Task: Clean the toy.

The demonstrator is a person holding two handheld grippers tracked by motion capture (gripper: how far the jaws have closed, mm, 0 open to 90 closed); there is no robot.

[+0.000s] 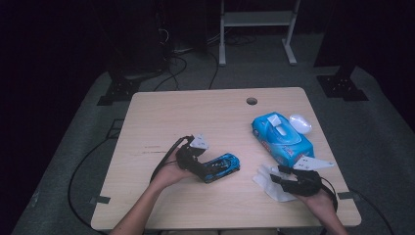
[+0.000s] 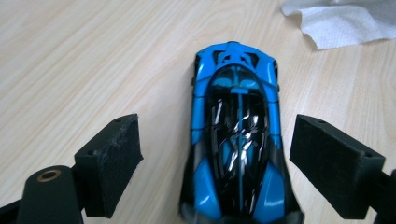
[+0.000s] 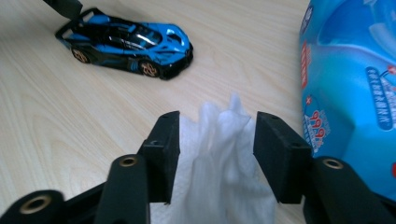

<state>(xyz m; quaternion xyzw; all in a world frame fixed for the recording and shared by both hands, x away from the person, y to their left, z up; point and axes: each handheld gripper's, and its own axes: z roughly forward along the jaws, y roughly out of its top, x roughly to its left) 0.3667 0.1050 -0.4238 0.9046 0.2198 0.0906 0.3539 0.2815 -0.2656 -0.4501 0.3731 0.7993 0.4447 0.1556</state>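
On the pale wood tabletop (image 1: 161,117) a blue and black toy car (image 1: 221,167) stands on its wheels near the middle, its nose pointing toward 2 o'clock in the high view. The left gripper (image 1: 211,172) sits at the car's 8 o'clock end with its jaws spread wide; in the left gripper view the car (image 2: 236,140) lies lengthwise between the two black pads (image 2: 112,161), with clear gaps on both sides, so nothing is clamped. The right gripper (image 1: 276,176) lies at about 4 o'clock from the car, over a crumpled white tissue (image 1: 270,183). In the right gripper view its jaws stand partly apart with the tissue (image 3: 219,163) bunched up between them, the pads just beside the folds without pinching them. At 1 o'clock from that gripper lies a blue tissue pack (image 1: 283,138), and its printed label (image 3: 317,123) shows red and white writing too blurred to read. A white oval object (image 1: 300,123) rests just beside the pack at its 2 o'clock side.
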